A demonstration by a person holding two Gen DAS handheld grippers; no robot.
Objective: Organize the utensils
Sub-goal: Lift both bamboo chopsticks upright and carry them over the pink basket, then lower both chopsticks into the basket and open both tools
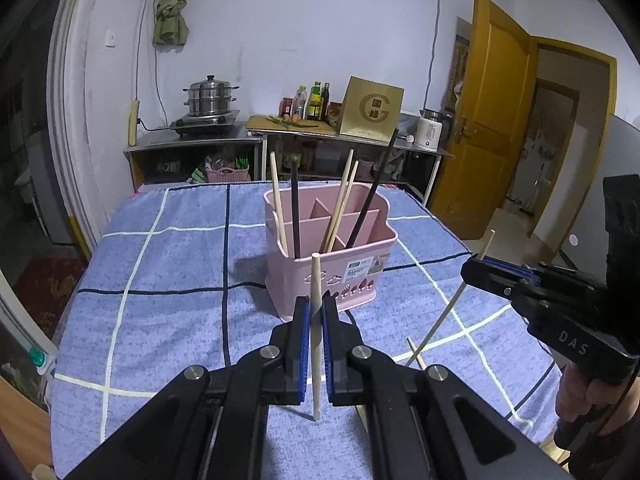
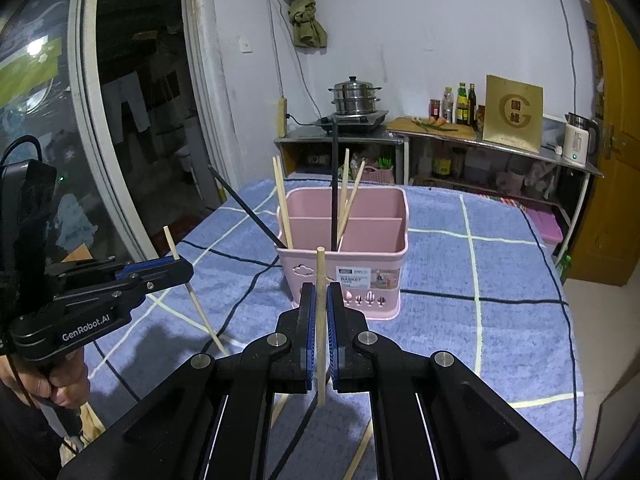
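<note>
Left view: my left gripper (image 1: 316,312) pinches a pale chopstick (image 1: 315,344) upright, short of the pink basket (image 1: 352,276), which already holds several sticks. One more lies on the cloth (image 1: 160,280).

Right view: my right gripper (image 2: 321,308) clamps another chopstick (image 2: 321,320). Two to drop in, strays left; open air above the basket rim, though leaning sticks crowd it

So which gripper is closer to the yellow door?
Right. The right gripper is on the side of the table next to the door. The left gripper is further over, on the side away from the door.
</note>
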